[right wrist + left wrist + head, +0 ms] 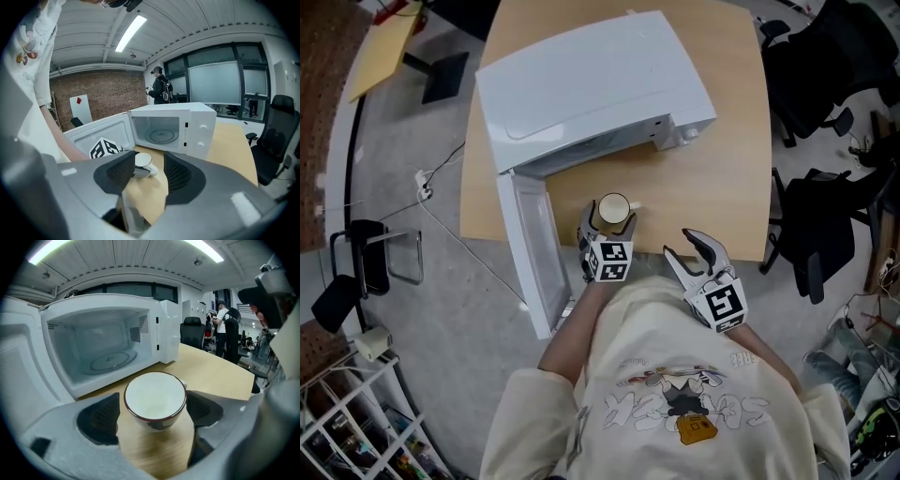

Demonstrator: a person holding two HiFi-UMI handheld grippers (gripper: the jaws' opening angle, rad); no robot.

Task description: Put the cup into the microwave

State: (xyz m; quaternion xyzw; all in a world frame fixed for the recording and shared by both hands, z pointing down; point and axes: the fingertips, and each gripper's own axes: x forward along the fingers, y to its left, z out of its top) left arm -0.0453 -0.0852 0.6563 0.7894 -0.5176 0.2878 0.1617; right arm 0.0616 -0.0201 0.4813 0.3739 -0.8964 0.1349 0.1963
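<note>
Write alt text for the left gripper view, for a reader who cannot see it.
A white ceramic cup with a dark red rim stands empty on a light wooden table, between the open left tongs. Behind it, a white microwave oven stands with its door swung open and its round turntable bare.

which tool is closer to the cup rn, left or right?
Left. The left tool has its open jaws either side of the cup, not gripping it. The right tool hangs apart to the cup's right, at the table's near edge, open and empty.
</note>
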